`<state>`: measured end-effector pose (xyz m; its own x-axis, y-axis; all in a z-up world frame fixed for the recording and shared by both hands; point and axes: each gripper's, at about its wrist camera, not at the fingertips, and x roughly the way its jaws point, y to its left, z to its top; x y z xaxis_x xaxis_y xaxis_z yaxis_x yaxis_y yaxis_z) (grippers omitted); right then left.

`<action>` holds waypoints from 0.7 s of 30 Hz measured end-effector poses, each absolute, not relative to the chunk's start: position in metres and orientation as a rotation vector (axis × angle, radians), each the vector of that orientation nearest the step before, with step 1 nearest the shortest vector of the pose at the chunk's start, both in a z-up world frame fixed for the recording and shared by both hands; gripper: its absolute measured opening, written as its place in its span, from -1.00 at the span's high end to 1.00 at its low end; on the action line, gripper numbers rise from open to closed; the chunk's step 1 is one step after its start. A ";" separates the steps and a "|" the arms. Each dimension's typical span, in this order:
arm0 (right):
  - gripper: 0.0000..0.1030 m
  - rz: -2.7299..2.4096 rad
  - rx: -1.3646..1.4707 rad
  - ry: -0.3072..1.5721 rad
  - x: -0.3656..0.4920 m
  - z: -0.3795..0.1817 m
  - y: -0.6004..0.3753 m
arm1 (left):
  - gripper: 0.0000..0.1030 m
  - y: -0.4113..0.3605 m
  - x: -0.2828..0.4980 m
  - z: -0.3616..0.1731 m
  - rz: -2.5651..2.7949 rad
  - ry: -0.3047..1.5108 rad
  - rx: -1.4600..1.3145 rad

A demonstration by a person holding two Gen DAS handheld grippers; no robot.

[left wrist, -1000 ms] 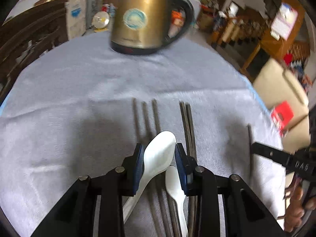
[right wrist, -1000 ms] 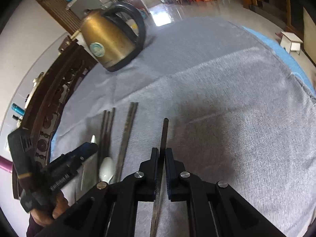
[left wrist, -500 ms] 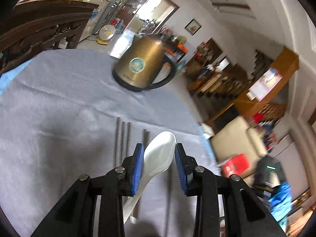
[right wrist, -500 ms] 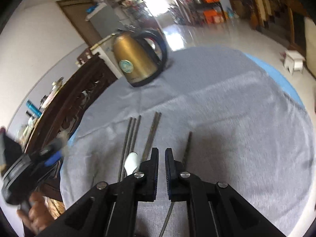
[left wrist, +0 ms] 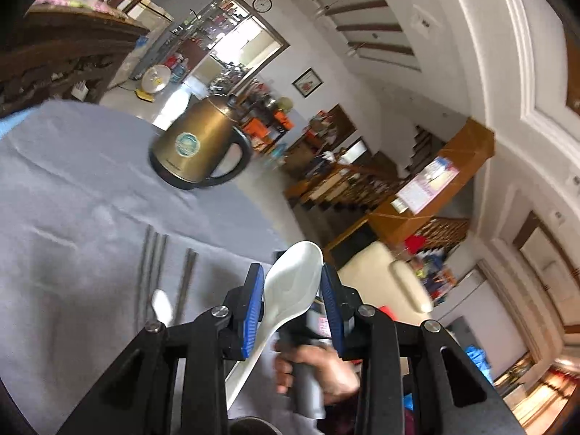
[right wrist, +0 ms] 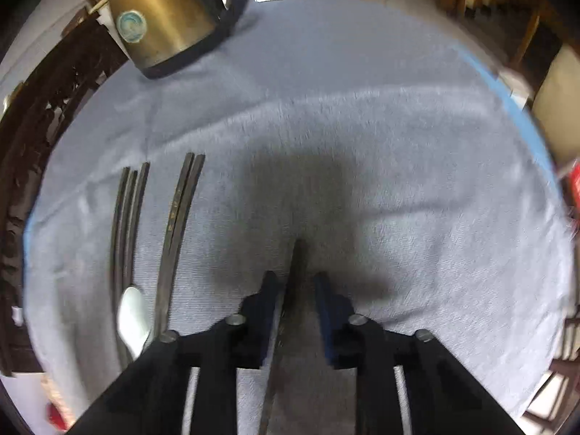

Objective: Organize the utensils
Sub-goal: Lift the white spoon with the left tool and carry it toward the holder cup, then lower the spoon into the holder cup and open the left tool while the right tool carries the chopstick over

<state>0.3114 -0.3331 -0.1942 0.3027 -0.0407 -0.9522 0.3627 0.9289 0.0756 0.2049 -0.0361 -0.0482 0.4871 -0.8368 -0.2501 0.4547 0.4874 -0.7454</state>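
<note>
My left gripper (left wrist: 290,282) is shut on a white ceramic spoon (left wrist: 293,286) and holds it high above the table, bowl pointing forward. A second white spoon (left wrist: 161,306) lies on the grey cloth among dark chopsticks (left wrist: 152,264). My right gripper (right wrist: 295,279) has its jaws a little apart around a single dark chopstick (right wrist: 297,264) that lies on the cloth. Left of it lie two groups of chopsticks (right wrist: 127,217) (right wrist: 181,214) and the white spoon (right wrist: 132,313).
A gold electric kettle (left wrist: 195,148) (right wrist: 163,11) stands at the far side of the table (right wrist: 398,145). Dark wooden chairs (right wrist: 32,137) line the left edge. The hand holding the right gripper shows below the left one (left wrist: 315,366).
My left gripper has lifted and swung right with the spoon. My right gripper rose, then came down low over the single chopstick, and its jaws have parted.
</note>
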 end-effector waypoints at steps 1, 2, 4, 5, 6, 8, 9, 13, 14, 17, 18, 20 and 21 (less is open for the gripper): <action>0.82 -0.278 0.277 1.231 0.310 -0.193 -0.331 | 0.34 -0.037 0.203 -0.053 -0.884 0.652 -0.701; 0.84 -0.274 0.278 1.223 0.309 -0.193 -0.331 | 0.34 -0.037 0.200 -0.057 -0.897 0.646 -0.726; 0.86 -0.258 0.309 1.197 0.301 -0.192 -0.335 | 0.34 -0.036 0.194 -0.066 -0.924 0.619 -0.794; 0.86 -0.240 0.334 1.172 0.293 -0.190 -0.338 | 0.34 -0.035 0.191 -0.069 -0.932 0.611 -0.815; 0.86 -0.236 0.342 1.149 0.286 -0.187 -0.340 | 0.34 -0.036 0.188 -0.074 -0.939 0.605 -0.835; 0.86 -0.240 0.331 1.105 0.272 -0.181 -0.342 | 0.34 -0.039 0.183 -0.080 -0.945 0.597 -0.841; 0.86 -0.238 0.330 1.074 0.265 -0.177 -0.343 | 0.34 -0.043 0.181 -0.082 -0.944 0.593 -0.832; 0.86 -0.201 0.348 0.920 0.224 -0.152 -0.346 | 0.34 -0.050 0.170 -0.098 -0.949 0.575 -0.811; 0.86 -0.195 0.352 0.888 0.216 -0.146 -0.343 | 0.34 -0.051 0.167 -0.102 -0.948 0.568 -0.807; 0.87 -0.170 0.379 0.797 0.186 -0.129 -0.345 | 0.34 -0.051 0.159 -0.111 -0.924 0.553 -0.789; 0.87 -0.163 0.389 0.757 0.174 -0.122 -0.345 | 0.34 -0.049 0.155 -0.114 -0.910 0.546 -0.781; 0.87 -0.157 0.400 0.689 0.158 -0.109 -0.339 | 0.34 -0.049 0.151 -0.118 -0.885 0.536 -0.759; 0.87 -0.153 0.407 0.657 0.148 -0.102 -0.338 | 0.34 -0.049 0.150 -0.121 -0.874 0.536 -0.749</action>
<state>0.1480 -0.3380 -0.1021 0.7839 -0.0106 -0.6208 0.2647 0.9102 0.3186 0.1496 -0.0486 -0.1205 0.5415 -0.8325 -0.1175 0.4818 0.4218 -0.7681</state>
